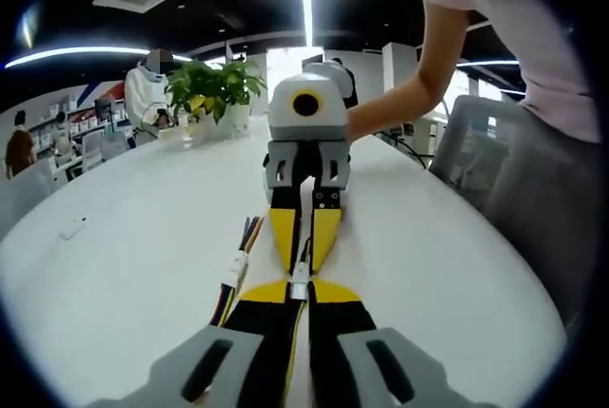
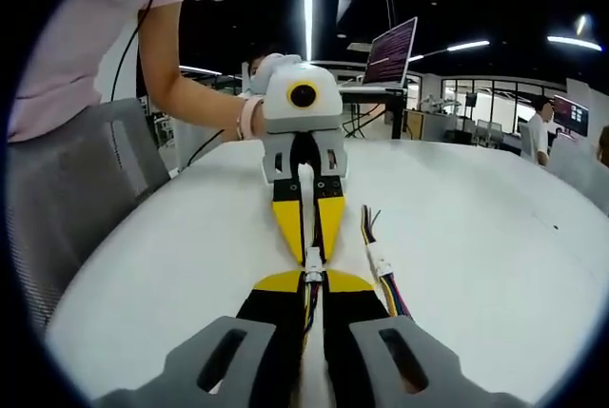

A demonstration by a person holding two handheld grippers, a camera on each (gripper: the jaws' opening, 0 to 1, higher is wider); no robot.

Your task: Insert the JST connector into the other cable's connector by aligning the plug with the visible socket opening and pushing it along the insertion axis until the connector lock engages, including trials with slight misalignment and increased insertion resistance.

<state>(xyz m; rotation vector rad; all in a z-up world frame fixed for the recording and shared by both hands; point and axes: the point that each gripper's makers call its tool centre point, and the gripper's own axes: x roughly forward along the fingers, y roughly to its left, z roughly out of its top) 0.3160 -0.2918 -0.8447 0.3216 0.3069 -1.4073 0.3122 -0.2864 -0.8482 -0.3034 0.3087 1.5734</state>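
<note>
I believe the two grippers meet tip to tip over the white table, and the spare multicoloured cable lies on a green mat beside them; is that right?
Not quite: the spare multicoloured cable lies directly on the bare white table, not on a green mat, as the right gripper view shows. The rest holds: the left gripper and right gripper meet tip to tip.

Both views face each other closely, low over the white table (image 1: 133, 265).
</note>
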